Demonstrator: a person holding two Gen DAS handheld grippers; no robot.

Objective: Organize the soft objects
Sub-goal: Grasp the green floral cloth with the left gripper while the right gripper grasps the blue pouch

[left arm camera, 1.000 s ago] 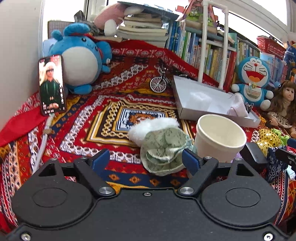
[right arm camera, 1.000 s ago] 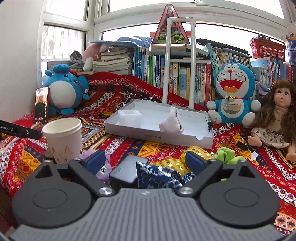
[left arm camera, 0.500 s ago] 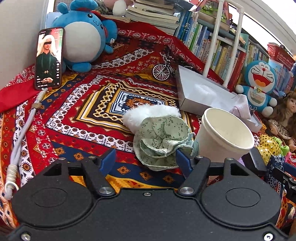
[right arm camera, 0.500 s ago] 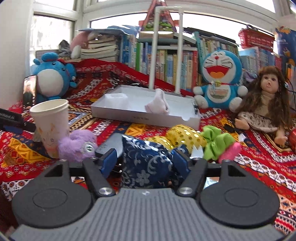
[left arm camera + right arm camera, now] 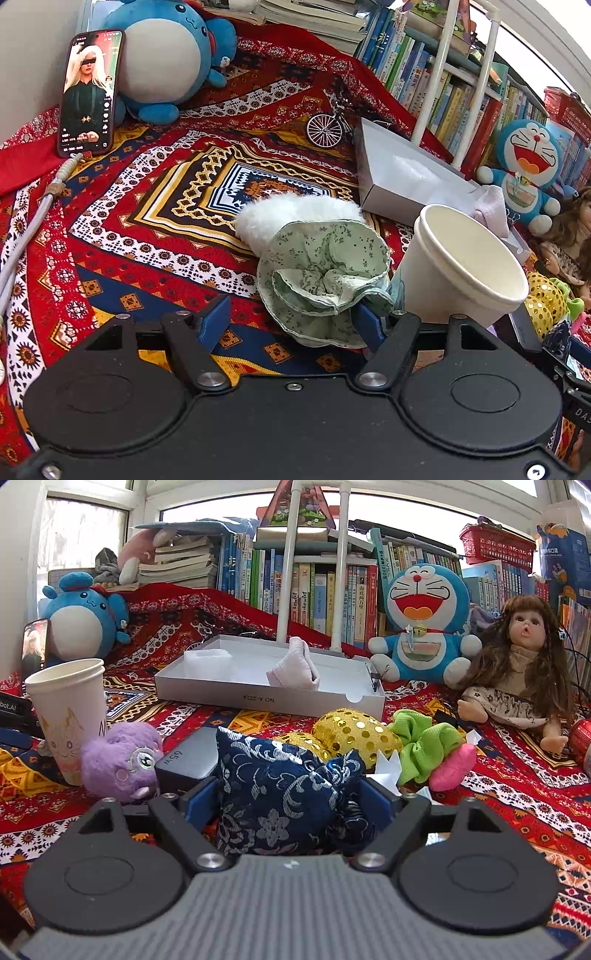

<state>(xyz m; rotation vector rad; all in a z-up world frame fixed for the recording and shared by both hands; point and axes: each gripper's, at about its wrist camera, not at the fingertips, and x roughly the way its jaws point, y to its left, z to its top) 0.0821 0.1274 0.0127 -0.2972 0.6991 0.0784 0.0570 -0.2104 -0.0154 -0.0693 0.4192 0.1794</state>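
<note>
Two grippers are shown above a red patterned cloth (image 5: 122, 236). The left gripper (image 5: 291, 325) has its jaws released around the near edge of a green floral scrunchie (image 5: 325, 273), which lies against a white fluffy scrunchie (image 5: 291, 216) beside a paper cup (image 5: 461, 269). The right gripper (image 5: 291, 805), its jaws having just been opening, straddles a navy brocade pouch (image 5: 280, 794) unclenched; a white box (image 5: 266, 679) is seen beyond.

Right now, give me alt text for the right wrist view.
The right gripper straddles a navy brocade pouch, its jaws just reopened, on a red patterned cloth. Behind lie a gold sequin scrunchie, a green scrunchie, a paper cup and a white box.
</note>
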